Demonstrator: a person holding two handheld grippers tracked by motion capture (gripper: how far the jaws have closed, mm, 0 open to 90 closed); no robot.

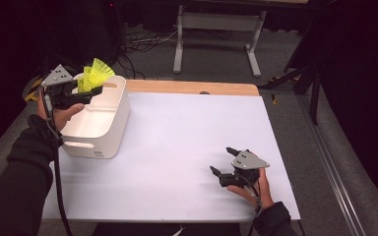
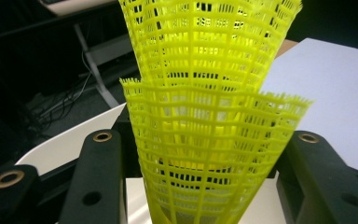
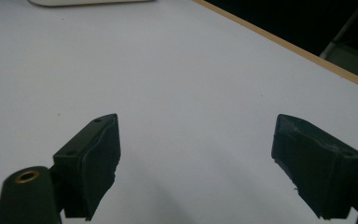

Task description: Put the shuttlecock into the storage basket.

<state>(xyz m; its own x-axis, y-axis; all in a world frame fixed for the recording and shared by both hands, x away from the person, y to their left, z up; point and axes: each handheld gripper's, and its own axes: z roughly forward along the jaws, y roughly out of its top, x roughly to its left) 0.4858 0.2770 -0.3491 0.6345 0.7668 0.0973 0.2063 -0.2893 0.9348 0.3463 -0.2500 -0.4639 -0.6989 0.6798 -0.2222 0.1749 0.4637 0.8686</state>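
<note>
Two nested yellow mesh shuttlecocks (image 1: 97,73) hang over the far end of a white bin (image 1: 98,135) at the table's left. My left gripper (image 1: 96,90) holds them, skirts pointing up and away. In the left gripper view the mesh cones (image 2: 205,93) sit between the jaws, which stand wide and press on the lower skirt of the stack; the gripper (image 2: 205,137) is shut on it. My right gripper (image 1: 222,160) rests low over the white table (image 1: 177,137) at the front right. It (image 3: 196,140) is open, with nothing between its fingers.
The bin's inside (image 1: 91,120) looks bare where I can see it. A wooden strip (image 1: 192,87) edges the table's far side. Beyond it are a dark floor, cables and a grey stand (image 1: 216,29). The bin's base (image 3: 88,2) shows far off in the right gripper view.
</note>
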